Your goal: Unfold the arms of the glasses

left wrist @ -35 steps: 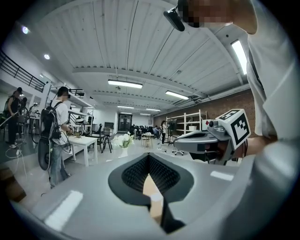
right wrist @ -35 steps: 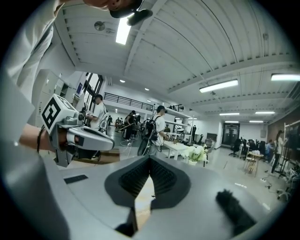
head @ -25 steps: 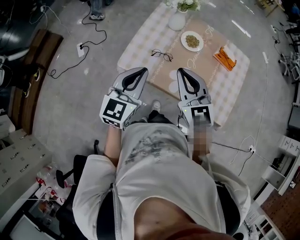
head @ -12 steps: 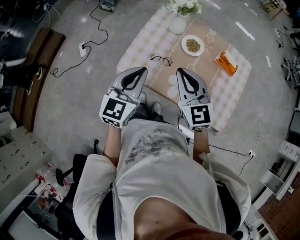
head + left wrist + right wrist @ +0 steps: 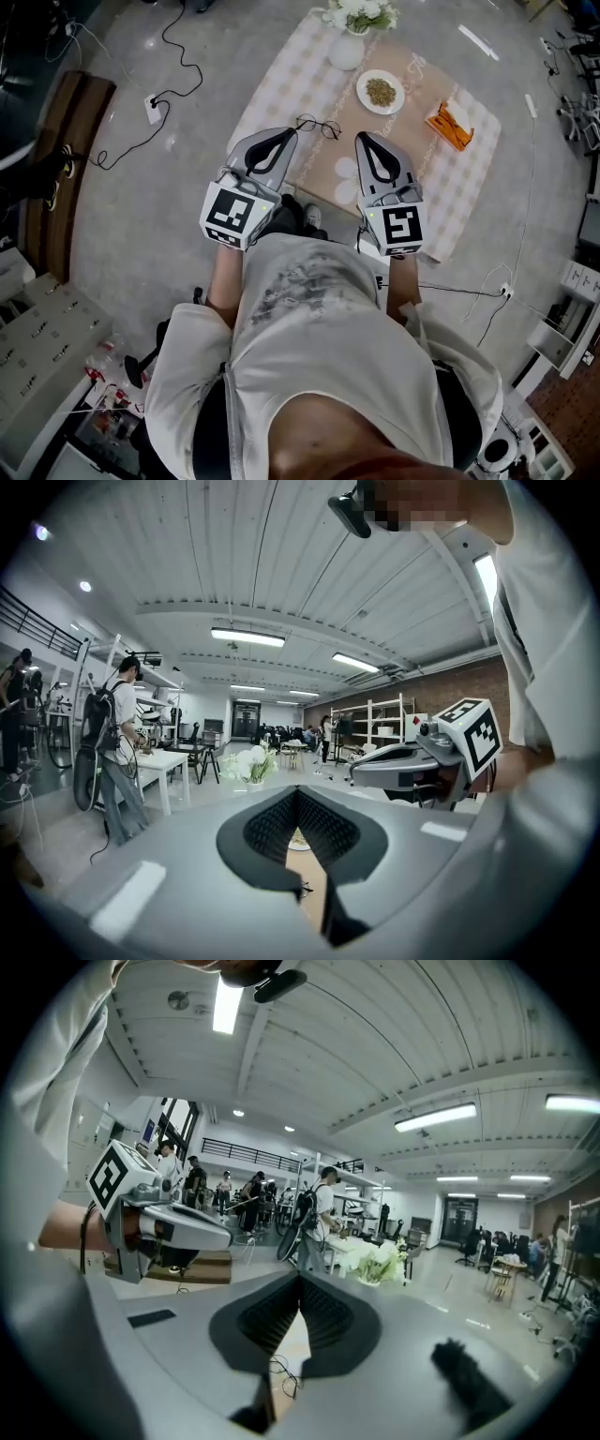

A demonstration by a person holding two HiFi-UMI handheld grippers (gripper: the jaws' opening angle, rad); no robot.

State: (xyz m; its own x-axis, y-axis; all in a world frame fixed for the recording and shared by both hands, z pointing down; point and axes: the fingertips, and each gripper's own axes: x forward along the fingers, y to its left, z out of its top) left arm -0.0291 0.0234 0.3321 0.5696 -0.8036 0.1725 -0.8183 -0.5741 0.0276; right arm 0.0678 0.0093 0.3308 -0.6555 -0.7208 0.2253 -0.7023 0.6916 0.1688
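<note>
Both closed and empty — left hand-held gripper (image 5: 280, 137), right hand-held gripper (image 5: 367, 140) — near the glasses (image 5: 318, 126).

Two tools are in your hands, the left tool (image 5: 284, 134) and the right tool (image 5: 363, 139), before one bench (image 5: 281, 84) under one checked cloth. The bench carries one pair of glasses (image 5: 319, 125), one vase (image 5: 346, 49) of white flowers, one plate (image 5: 381, 91) with a brownish heap on it, and one orange packet (image 5: 448, 119). The floor around you counts two white sockets with black cables: one power strip (image 5: 154, 105) left of the bench, a second power strip (image 5: 507, 292) to its right.
</note>
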